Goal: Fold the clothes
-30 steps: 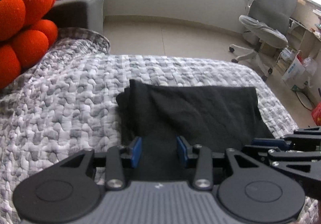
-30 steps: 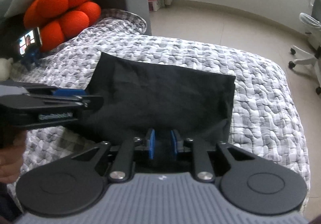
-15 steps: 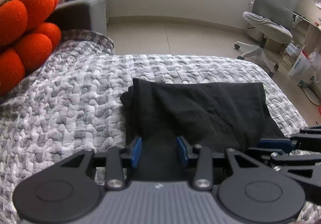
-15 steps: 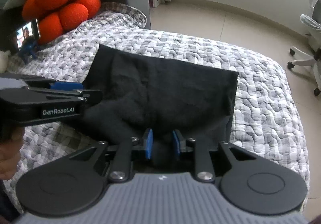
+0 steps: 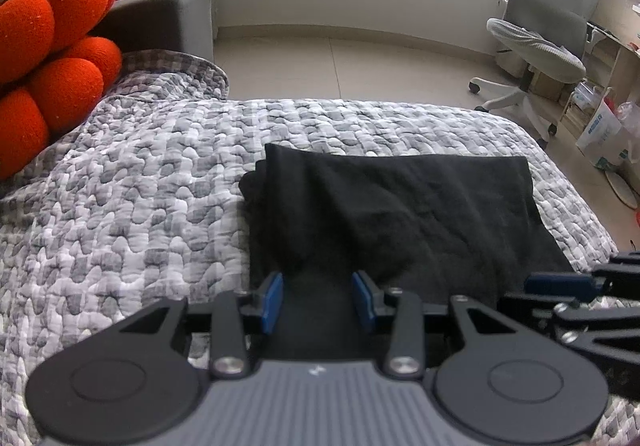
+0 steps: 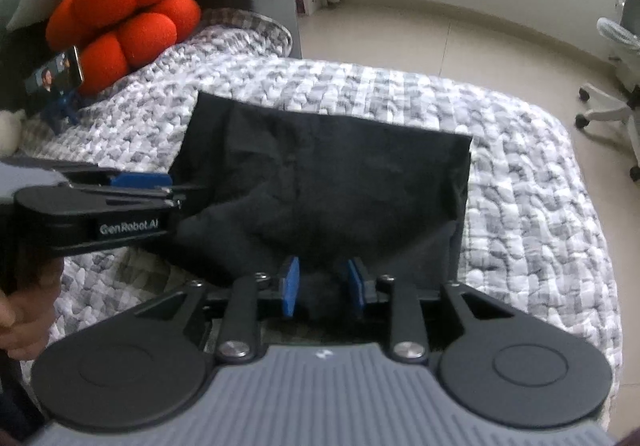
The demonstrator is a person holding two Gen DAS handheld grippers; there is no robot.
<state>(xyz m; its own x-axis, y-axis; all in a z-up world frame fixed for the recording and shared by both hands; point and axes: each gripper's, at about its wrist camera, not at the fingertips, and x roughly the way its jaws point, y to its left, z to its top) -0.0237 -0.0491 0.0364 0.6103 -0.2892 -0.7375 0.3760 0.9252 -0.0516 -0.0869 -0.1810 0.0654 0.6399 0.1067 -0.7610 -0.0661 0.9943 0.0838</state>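
Lay folded on the grey quilt point(image 5: 120, 206): black garment point(image 5: 400, 214), long axis running left to right across the bed. Left gripper point(image 5: 318, 300) stood spread over its near edge; right gripper point(image 6: 322, 286) was opening, cloth bunched between the pads.

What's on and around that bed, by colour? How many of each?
Black: 1, folded garment
Orange: 1, bobbly cushion
Grey-and-white: 1, quilt
Grey: 1, office chair
Total: 4

black garment point(image 5: 400, 214) | folded rectangle, rumpled near edge | flat on quilt point(image 5: 140, 206)
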